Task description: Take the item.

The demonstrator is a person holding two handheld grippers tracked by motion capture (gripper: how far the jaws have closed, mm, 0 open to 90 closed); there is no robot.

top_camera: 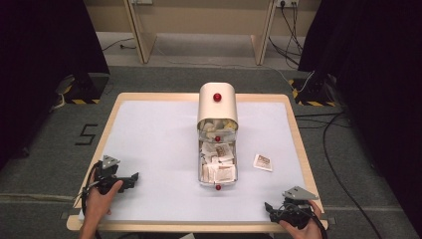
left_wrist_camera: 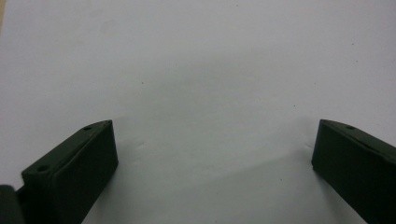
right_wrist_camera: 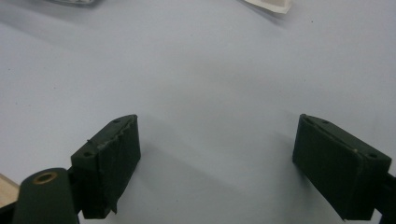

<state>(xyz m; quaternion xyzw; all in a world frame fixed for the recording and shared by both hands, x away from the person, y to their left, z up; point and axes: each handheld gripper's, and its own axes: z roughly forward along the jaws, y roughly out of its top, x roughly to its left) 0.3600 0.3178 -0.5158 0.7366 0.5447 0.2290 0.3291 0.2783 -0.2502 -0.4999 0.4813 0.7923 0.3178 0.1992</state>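
At the near edge of the white-topped table with its pale wooden rim (top_camera: 115,102), a person's two hands rest with a black two-jaw gripper in each. The left gripper (top_camera: 133,178) lies low at the near left and the right gripper (top_camera: 269,207) at the near right corner. Each gripper view shows the jaws spread wide over bare white tabletop, nothing between them.

Largest on the table is the cream metal box with a rounded roll-top lid and red knob (top_camera: 217,105), standing at the centre towards the far side. From under it, a clear drawer with a small red knob (top_camera: 218,187) is pulled out towards the person. It is filled with small white and brown paper sachets (top_camera: 219,167). Smallest is one loose sachet (top_camera: 263,162), lying flat on the table just right of the drawer and apart from it. Its corner shows at the top of the right gripper view (right_wrist_camera: 271,3).

The work appears to be at a pause between steps, both grippers well back from the box. The loose sachet looks the likeliest object of the next move. That move calls for the right gripper to travel forward and left, come down over the flat packet and close on an edge. A thin sachet lying flush on the surface could slip.
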